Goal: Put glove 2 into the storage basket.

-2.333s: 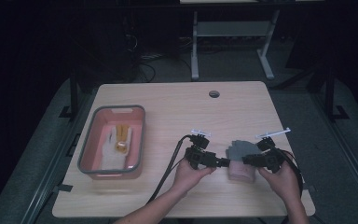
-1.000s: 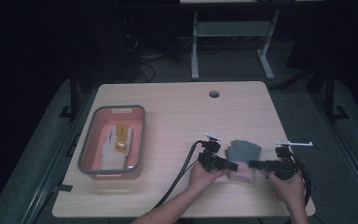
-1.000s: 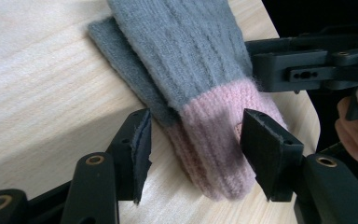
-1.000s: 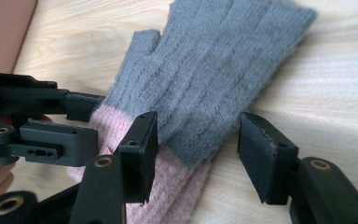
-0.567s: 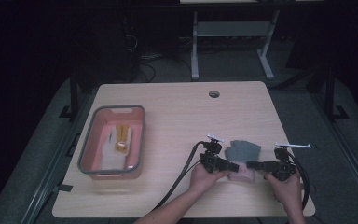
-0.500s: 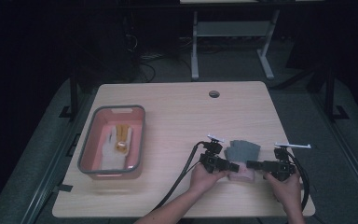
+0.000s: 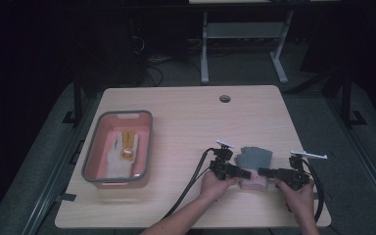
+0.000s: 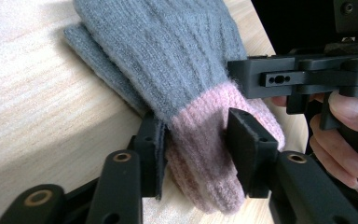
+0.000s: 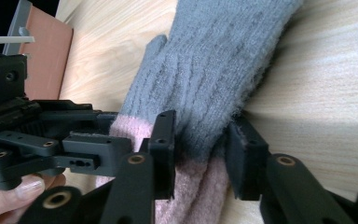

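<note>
**Pinching the glove cuff from both sides**

The grey glove (image 7: 254,157) with its pink cuff (image 8: 205,140) lies flat on the counter (image 7: 186,122), well to the right of the pink bin (image 7: 90,161), which holds another glove (image 7: 121,152). Both grippers meet at the cuff end, nearest the person.

The left gripper (image 8: 196,140) has just been closing; its fingers (image 8: 244,149) now straddle the cuff and press into the knit. The right gripper (image 9: 200,144) has also been closing, and its fingers (image 9: 165,140) bracket the seam where grey meets pink, one side bearing on the wool. Whether the other pad touches yet I cannot tell.

To do this well, I judge each grip should bite only the top layer of the cuff if the aim is to open it, or both layers if lifting. Keep the two hands level and pull evenly, since soft knit stretches and slips out of a shallow pinch.
</note>
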`<state>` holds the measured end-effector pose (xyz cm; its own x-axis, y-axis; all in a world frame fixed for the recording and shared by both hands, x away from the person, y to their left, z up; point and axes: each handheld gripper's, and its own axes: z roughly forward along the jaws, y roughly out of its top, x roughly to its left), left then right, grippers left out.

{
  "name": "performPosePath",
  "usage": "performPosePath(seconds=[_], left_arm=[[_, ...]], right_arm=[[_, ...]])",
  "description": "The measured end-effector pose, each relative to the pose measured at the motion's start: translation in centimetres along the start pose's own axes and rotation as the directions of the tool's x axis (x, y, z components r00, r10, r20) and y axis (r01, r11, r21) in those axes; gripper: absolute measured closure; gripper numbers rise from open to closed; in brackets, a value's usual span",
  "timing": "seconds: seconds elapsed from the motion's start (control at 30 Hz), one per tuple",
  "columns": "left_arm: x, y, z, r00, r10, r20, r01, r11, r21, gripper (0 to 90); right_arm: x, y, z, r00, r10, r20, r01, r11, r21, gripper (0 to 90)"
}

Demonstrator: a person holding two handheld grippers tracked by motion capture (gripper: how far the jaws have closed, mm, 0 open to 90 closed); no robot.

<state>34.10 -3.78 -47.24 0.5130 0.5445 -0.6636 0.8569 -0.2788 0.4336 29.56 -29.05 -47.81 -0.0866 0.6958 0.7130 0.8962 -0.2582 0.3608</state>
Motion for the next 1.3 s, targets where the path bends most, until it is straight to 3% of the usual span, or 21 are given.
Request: performPosePath(seconds=[0.67, 1.3], left_arm=[[0.8, 0.0, -1.6, 0.9999, 0.006, 0.014, -0.006, 0.9995, -0.031, 68.2], [1.0, -0.3, -3.9, 0.999, 0.028, 0.035, -0.026, 0.998, -0.057, 69.3]], right_arm=[[1.8, -0.2, 0.5, 0.9994, -0.036, -0.002, 0.036, 0.9993, -0.008, 72.3], [3.4, -0.4, 0.7, 0.9961, -0.074, -0.049, 0.073, 0.9969, -0.028, 72.7]])
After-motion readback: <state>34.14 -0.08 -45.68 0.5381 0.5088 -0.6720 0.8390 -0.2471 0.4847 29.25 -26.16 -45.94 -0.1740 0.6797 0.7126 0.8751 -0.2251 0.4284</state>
